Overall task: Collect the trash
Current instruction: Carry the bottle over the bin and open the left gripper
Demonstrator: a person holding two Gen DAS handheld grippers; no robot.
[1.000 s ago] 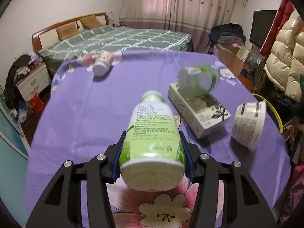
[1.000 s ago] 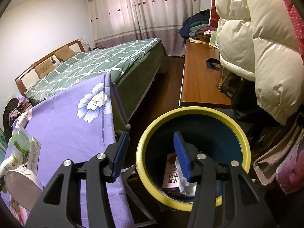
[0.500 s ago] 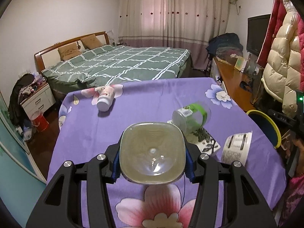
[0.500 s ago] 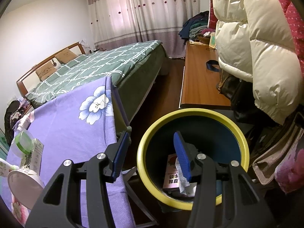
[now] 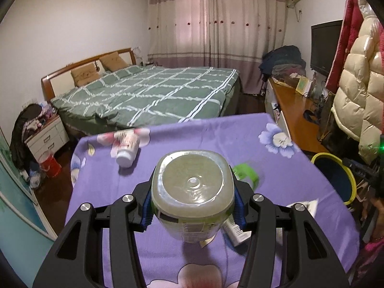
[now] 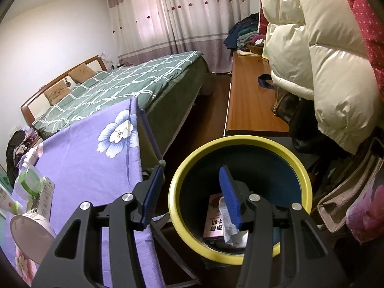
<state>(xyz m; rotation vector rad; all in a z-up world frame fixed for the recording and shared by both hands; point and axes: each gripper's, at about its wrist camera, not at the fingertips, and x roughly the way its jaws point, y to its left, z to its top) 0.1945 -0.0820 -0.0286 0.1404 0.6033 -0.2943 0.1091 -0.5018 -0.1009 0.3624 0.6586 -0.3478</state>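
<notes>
Lifted clear of the purple flowered tablecloth (image 5: 192, 141) since a second before, and tipped so the pale square base faced the lens: the green-labelled plastic drink bottle (image 5: 193, 192), pinched between the blue pads of the left gripper (image 5: 193, 204). Earlier lay low over the cloth, label up. Left on the table: a white pill bottle (image 5: 126, 147) on its side at the far edge, a clear jar with a green band (image 5: 247, 175) behind the held bottle, a white carton (image 5: 234, 231) partly hidden beneath it.

Unchanged in the right wrist view: right gripper (image 6: 189, 196) spread and empty over the yellow-rimmed dark blue bin (image 6: 240, 259) beside the table. Seen only there: a pink printed carton (image 6: 214, 225) and crumpled white tissue (image 6: 226, 228) at the bin's bottom, plus a white paper cup (image 6: 28, 230) on the cloth. Seen from the left wrist, only part of the bin at the right
</notes>
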